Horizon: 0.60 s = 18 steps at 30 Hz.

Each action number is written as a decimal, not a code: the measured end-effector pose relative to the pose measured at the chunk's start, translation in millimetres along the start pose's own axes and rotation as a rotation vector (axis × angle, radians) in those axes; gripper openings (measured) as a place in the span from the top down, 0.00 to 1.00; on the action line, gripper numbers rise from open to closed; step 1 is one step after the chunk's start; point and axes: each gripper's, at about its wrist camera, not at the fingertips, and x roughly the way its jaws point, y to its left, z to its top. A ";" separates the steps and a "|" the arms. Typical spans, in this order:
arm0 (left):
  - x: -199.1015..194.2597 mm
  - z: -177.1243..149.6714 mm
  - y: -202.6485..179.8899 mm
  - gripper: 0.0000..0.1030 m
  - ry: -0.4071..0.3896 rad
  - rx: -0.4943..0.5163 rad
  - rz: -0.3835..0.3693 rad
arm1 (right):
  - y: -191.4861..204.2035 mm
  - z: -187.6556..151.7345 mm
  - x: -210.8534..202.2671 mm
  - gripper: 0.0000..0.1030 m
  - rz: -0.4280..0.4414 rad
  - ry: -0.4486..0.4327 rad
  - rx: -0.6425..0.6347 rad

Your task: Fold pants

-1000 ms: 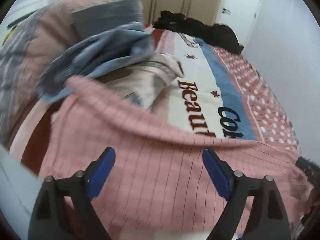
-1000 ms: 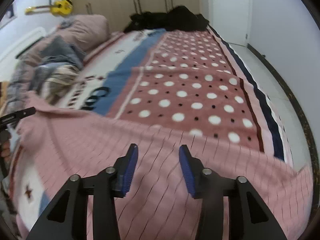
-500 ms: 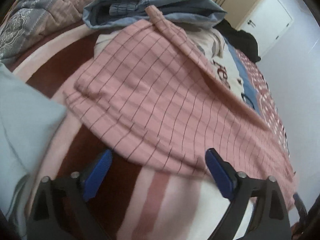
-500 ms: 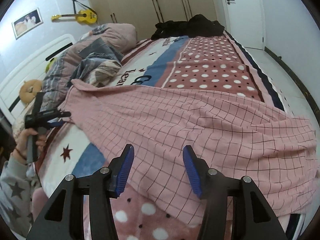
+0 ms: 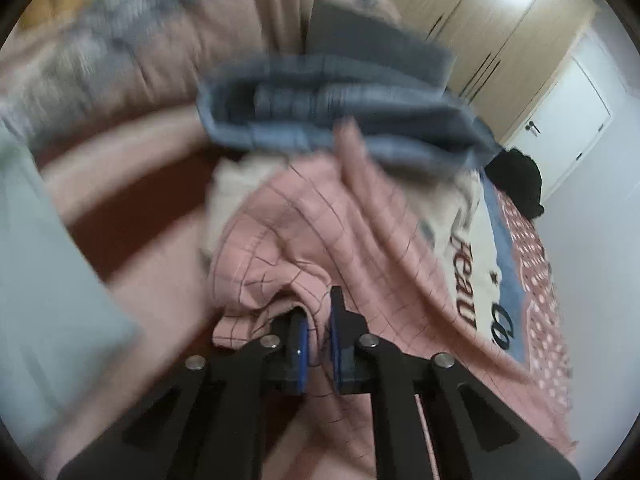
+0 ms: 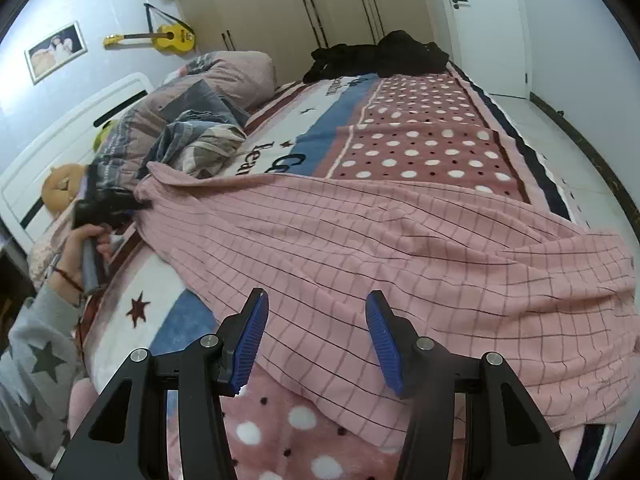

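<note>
Where formerly agape, left tongs (image 5: 318, 332) seemingly clamped.

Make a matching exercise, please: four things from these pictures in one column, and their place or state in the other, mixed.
1. left gripper
2. right gripper
3. yellow guitar
4. black clothes

a. hanging on the wall
b. open above the pink checked pants
c. at the far end of the bed
d. shut on the pants' edge

Pairs: 1-d, 2-b, 3-a, 4-c
</note>
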 end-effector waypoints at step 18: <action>-128.9 38.9 109.6 0.95 -0.208 0.040 0.194 | 10.8 -25.5 -19.1 0.55 0.045 0.052 0.016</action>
